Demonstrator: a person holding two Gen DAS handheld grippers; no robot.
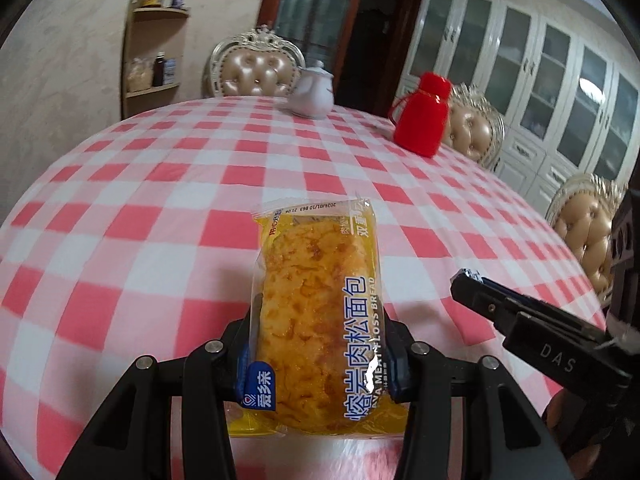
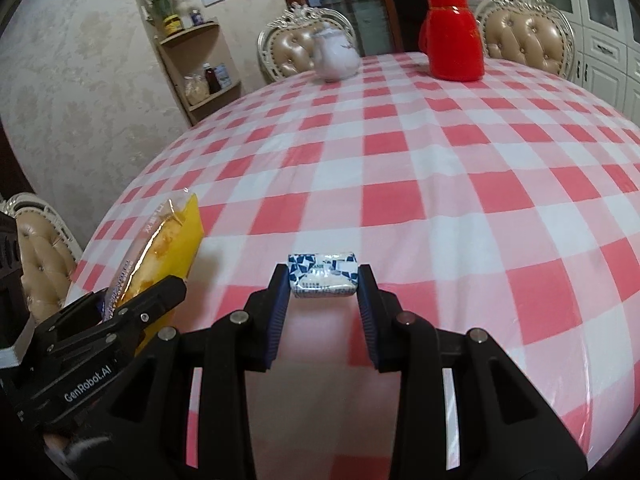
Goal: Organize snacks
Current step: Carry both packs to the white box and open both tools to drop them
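A: Two loads aloft: left tongs [image 1: 318, 344] clenched on bread packet [image 1: 316, 312], right tongs [image 2: 324, 280] pinching wrapped candy [image 2: 323, 276] at their tips.

B: Risk: candy slips to desk [image 2: 440, 200]; tongs sit close, may collide.

Left gripper [image 1: 318, 344] is angled downward, jaws clamped on the sides of a bread packet [image 1: 316, 312], while right gripper [image 2: 324, 280], just beside it and likewise angled down, pinches a small wrapped candy [image 2: 323, 277] at its fingertips.
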